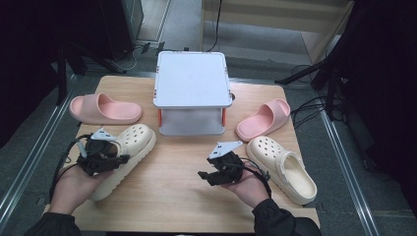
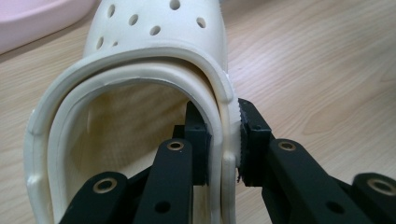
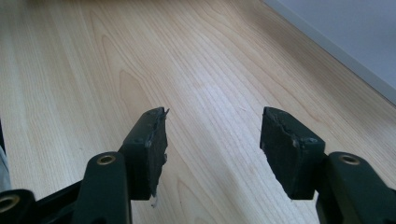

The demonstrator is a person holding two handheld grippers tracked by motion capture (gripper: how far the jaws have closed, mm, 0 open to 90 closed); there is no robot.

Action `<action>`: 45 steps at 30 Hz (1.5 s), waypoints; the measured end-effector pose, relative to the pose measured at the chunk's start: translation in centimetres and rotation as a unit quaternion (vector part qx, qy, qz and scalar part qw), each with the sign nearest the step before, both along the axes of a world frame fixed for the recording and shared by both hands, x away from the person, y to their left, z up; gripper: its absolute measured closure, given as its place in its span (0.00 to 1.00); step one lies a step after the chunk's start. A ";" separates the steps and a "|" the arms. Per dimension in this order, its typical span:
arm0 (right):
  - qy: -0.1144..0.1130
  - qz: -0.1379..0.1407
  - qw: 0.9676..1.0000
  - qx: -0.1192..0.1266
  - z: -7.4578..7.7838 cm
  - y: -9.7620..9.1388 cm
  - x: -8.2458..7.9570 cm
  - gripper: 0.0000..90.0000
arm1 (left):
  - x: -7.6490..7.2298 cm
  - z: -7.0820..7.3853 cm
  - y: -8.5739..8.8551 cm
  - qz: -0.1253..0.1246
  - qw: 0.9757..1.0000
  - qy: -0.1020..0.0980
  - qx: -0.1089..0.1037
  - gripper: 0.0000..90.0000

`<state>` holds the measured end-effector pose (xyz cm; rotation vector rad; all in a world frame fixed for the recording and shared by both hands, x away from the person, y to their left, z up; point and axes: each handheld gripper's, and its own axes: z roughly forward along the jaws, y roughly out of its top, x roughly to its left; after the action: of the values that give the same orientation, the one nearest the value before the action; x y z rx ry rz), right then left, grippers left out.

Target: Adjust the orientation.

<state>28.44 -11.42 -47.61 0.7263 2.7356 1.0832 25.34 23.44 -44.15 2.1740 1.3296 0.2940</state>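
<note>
While my left gripper [image 1: 120,158] clamps the side wall of the left clog [image 1: 129,150], one jaw sits inside the shoe and the other outside, and the pads press on the cream rim from both sides (the left gripper view shows this plainly, with the gripper [image 2: 224,140] nipped on the clog [image 2: 154,60] wall near the heel opening). That clog lies at the left front of the table [image 1: 187,191], toe pointing away from me toward the white rack [image 1: 193,78], its heel end at my left hand [image 1: 74,189].

My right gripper [image 1: 206,176] is released: its jaws stand wide apart with bare wood between them, as the right gripper view shows around the gripper [image 3: 212,140], with the table [image 3: 196,70] beneath. It hovers at the middle front of the table, just left of the right clog [image 1: 282,167], which lies untouched beside my right hand [image 1: 248,189].

Two pink slides sit farther back: one slide [image 1: 103,108] left of the rack, the other slide [image 1: 263,119] right of it, near the right clog's toe.
</note>
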 end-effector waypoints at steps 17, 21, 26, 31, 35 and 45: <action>-0.006 -0.027 1.000 0.010 0.0 -1.4 -0.6 0.47 | 1.3 -0.9 -8.6 -0.108 0.994 0.005 0.012 0.85; -0.004 -0.037 0.999 0.013 -0.2 -1.3 -0.7 0.48 | 1.5 -1.6 -10.0 -0.122 0.992 0.013 0.014 0.85; 0.001 -0.042 0.999 0.021 -0.7 -0.8 -0.6 0.52 | 1.7 -2.2 -11.3 -0.144 0.989 0.014 0.020 0.84; 0.000 -0.047 0.999 0.019 -1.3 -0.2 -0.3 0.56 | 1.6 -2.8 -11.6 -0.157 0.987 0.025 0.018 0.83; -0.004 -0.049 0.998 0.030 -1.7 0.3 0.2 0.65 | 1.6 -2.7 -11.3 -0.174 0.984 0.029 0.007 0.77; 0.002 -0.055 0.998 0.042 -1.9 1.4 1.0 0.79 | 0.5 -0.2 -8.4 -0.173 0.985 0.004 -0.008 0.76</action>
<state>29.41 -10.04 -49.51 0.8797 2.6317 1.1800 25.88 15.06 -44.38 2.3436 0.9287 0.1363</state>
